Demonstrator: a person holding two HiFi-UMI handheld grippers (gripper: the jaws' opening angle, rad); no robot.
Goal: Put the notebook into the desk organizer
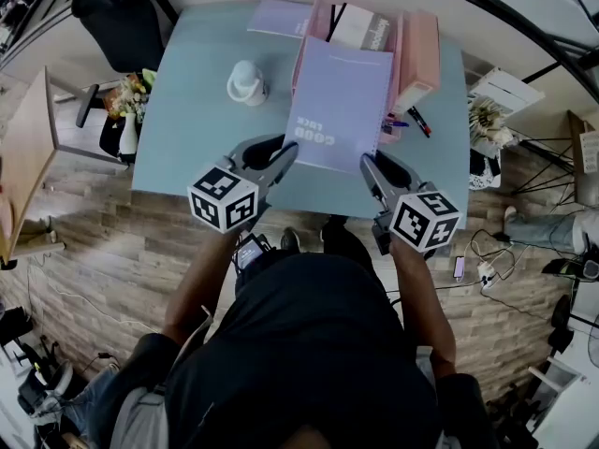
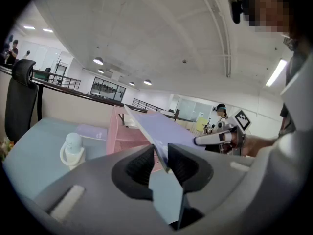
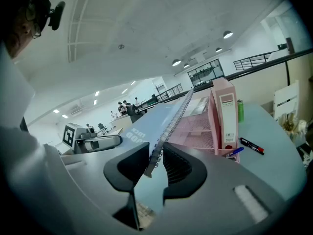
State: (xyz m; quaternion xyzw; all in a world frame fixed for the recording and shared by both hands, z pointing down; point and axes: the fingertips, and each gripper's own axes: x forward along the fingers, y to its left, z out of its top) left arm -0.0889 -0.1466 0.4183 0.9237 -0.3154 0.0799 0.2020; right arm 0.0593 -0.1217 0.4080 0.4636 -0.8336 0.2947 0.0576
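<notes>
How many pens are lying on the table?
2. A blue pen lies by the organizer, and a black marker lies beside it on the table. The notebook may hide more.

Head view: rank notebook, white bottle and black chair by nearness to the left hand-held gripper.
1. notebook, gripped by the left hand-held gripper
2. white bottle, on the table, left
3. black chair, beyond the table's far-left corner
</notes>
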